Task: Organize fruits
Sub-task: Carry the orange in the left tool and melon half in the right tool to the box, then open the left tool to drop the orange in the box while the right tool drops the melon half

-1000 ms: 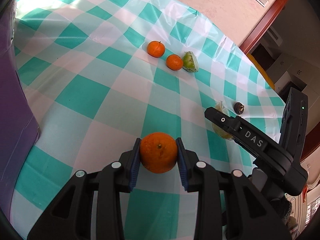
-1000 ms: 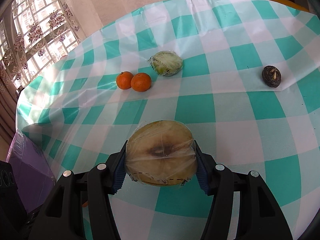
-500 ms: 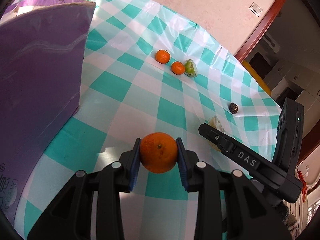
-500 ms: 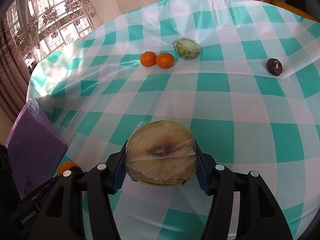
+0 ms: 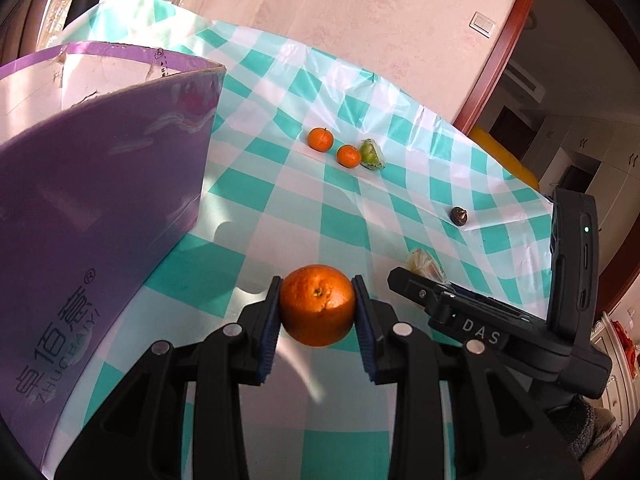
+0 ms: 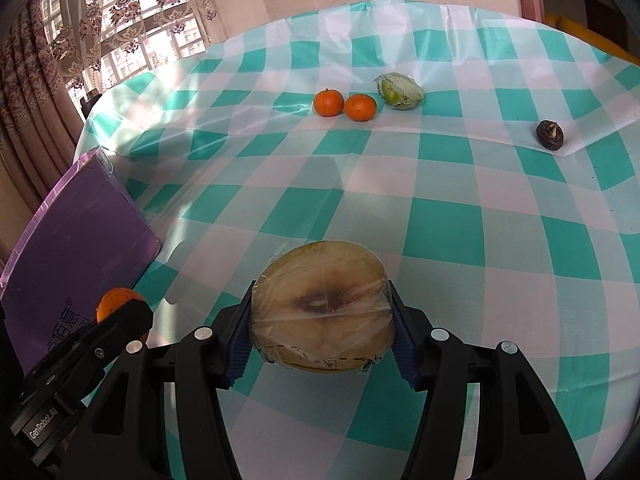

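Note:
My left gripper (image 5: 317, 308) is shut on an orange (image 5: 317, 305), held above the checked tablecloth beside a purple box (image 5: 92, 208). My right gripper (image 6: 320, 320) is shut on a halved, browned fruit wrapped in plastic film (image 6: 322, 312); its cut face looks at the camera. In the right wrist view the left gripper's orange (image 6: 116, 300) shows at the lower left next to the purple box (image 6: 76, 232). Far across the table lie two small tangerines (image 6: 328, 102) (image 6: 360, 107), a wrapped green fruit half (image 6: 400, 91) and a dark round fruit (image 6: 550, 134).
The table (image 6: 440, 220) is round, covered in a teal and white checked plastic cloth. The purple box is open at the top and stands at the table's left edge. A window with curtains lies behind it, a doorway at the right.
Both grippers have drawn back and swung left with their fruit still held. The purple box has come into full view at the left, and the far fruits look smaller.

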`<action>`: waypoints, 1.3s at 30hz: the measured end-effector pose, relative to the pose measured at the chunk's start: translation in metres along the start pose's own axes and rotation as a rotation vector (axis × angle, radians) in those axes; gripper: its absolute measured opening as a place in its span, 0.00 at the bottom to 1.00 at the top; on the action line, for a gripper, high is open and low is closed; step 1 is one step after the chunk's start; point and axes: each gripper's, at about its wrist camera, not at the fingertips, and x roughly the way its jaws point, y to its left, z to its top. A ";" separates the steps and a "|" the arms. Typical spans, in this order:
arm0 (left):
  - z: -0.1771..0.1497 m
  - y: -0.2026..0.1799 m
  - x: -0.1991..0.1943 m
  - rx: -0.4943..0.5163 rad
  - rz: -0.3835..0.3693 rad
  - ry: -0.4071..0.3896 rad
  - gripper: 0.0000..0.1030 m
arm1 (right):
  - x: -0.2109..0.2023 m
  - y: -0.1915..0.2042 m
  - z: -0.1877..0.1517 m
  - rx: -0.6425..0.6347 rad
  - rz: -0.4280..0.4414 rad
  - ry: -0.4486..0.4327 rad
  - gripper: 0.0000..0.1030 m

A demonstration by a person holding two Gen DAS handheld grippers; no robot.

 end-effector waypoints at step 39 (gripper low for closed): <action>0.036 0.103 -0.202 -0.177 0.428 -0.209 0.33 | -0.062 0.229 0.026 -0.387 0.306 -0.192 0.56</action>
